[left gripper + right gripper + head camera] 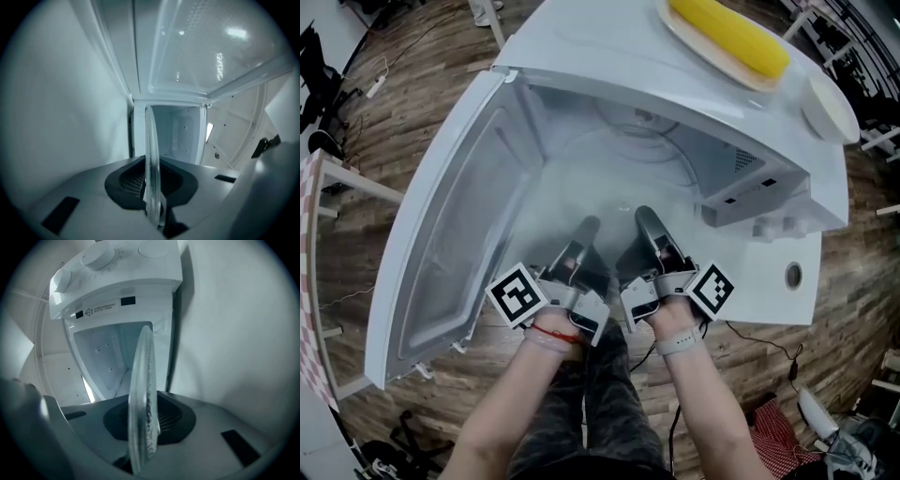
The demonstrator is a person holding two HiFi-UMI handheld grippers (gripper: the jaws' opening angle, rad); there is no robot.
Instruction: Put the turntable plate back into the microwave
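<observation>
The clear glass turntable plate (614, 192) hovers flat in the mouth of the white microwave (787, 202), and I can hardly make it out in the head view. My left gripper (585, 228) and right gripper (646, 218) each pinch its near rim, side by side. In the left gripper view the plate (151, 150) runs edge-on between the jaws of the left gripper (153, 190), which is shut on it. In the right gripper view the plate (142, 394) likewise stands edge-on in the shut right gripper (144, 430). The cavity (105, 357) lies ahead.
The microwave door (450, 234) hangs wide open to the left. On the microwave's top lie a corn cob (731, 37) on a plate and a white dish (830, 105). The control knobs (96, 258) sit on the right. The floor below is wood.
</observation>
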